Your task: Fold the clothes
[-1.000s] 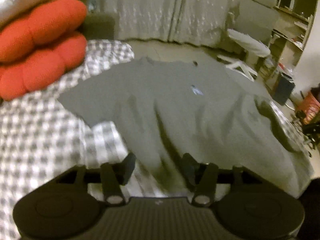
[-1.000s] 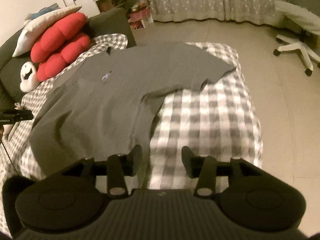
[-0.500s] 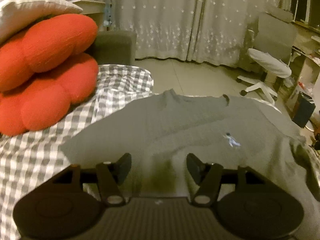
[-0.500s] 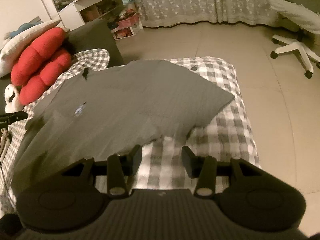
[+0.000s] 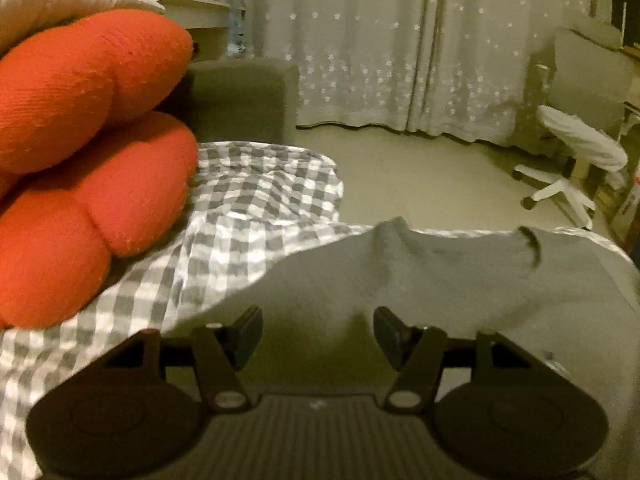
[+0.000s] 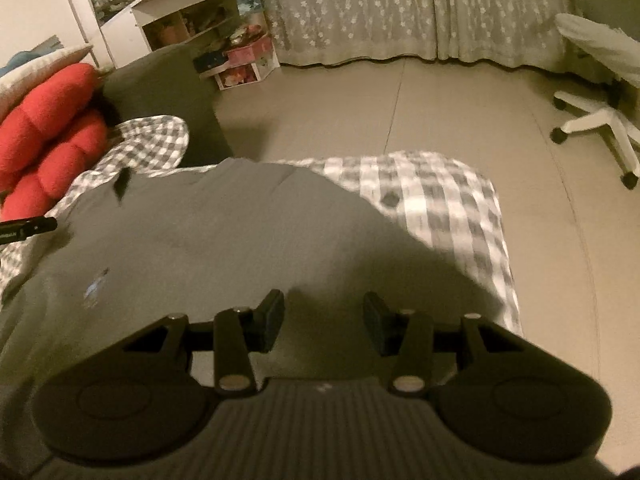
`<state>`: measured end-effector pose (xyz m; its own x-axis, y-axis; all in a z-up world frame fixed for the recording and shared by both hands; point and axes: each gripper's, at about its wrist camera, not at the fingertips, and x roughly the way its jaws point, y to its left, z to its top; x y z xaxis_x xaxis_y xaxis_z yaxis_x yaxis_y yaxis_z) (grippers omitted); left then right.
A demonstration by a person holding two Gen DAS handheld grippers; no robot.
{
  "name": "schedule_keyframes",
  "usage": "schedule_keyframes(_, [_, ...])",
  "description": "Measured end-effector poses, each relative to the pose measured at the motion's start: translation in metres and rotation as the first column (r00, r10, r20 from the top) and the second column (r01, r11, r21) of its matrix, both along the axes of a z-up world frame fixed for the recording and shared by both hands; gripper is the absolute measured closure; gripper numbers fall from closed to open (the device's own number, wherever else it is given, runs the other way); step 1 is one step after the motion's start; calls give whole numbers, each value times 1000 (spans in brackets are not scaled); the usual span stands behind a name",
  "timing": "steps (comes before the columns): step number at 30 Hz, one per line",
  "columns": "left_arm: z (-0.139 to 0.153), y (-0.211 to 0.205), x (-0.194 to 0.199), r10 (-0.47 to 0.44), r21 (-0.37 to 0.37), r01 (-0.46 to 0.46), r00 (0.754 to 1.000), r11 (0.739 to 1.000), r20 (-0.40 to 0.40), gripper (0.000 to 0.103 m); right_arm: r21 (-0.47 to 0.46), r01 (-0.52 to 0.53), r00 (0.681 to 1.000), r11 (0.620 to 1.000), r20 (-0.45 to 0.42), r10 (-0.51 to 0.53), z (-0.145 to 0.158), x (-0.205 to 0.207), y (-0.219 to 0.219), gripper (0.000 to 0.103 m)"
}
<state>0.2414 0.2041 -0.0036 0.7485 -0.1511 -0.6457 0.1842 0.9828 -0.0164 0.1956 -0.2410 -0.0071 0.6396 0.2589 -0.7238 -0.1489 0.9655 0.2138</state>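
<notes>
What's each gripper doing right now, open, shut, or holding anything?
Left gripper: open, jaws just widened, nothing gripped, over the grey T-shirt.
Right gripper: open, nothing gripped, above the same shirt.

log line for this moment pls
task: fold clothes | left gripper: open, jaws just widened, over shirt shoulder | right gripper: open, over shirt | nothing held

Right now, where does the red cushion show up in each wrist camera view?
Left wrist view: the red cushion fills the left side, close up.
Right wrist view: the red cushion sits small at the left edge.
Shared landmark: the white swivel chair, at right in both.
</notes>
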Motion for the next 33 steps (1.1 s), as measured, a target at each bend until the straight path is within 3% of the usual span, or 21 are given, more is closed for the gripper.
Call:
schedule_keyframes(9, [-16,-8,40,9,50,-9,1000,999,1,41,-29,-4,999,1000,53,6,-6,53,6,55])
schedule_keyframes(14, [-20,-4,54,28,19,-28,1000,999,6,41,-63,-16,997,998,77,21,-9,72,17,55])
schedule_keyframes(17, [-23,1,59,35,-34,-35,999,999,-5,51,-65,-22,996,998,88,28,-12,79,25,56])
schedule_keyframes(18, [-24,2,60,29,-50,-29,1000,998,-9,60,-66,-27,995,997,92,33,-13,80,28,58])
schedule_keyframes(20, [-24,2,60,19,-76,-21,1000,997,-18,72,-72,-36,993,997,110,43,-14,80,34,83])
schedule_keyframes(22, [-24,1,60,28,-80,-30,999,996,-22,90,-105,-33,991,994,129,47,-15,79,41,96])
schedule_keyframes(23, [-24,0,61,37,-77,-38,999,996,-22,94,-126,-30,989,992,140,48,-16,78,45,98])
schedule_keyframes(29, [-22,-12,55,91,-23,-90,995,996,42,99,-189,56,973,980,232,-11,-10,69,54,100])
schedule_keyframes(33, [-11,-12,54,148,-42,-144,982,989,121,99,-213,105,952,971,305,-36,1,69,55,101])
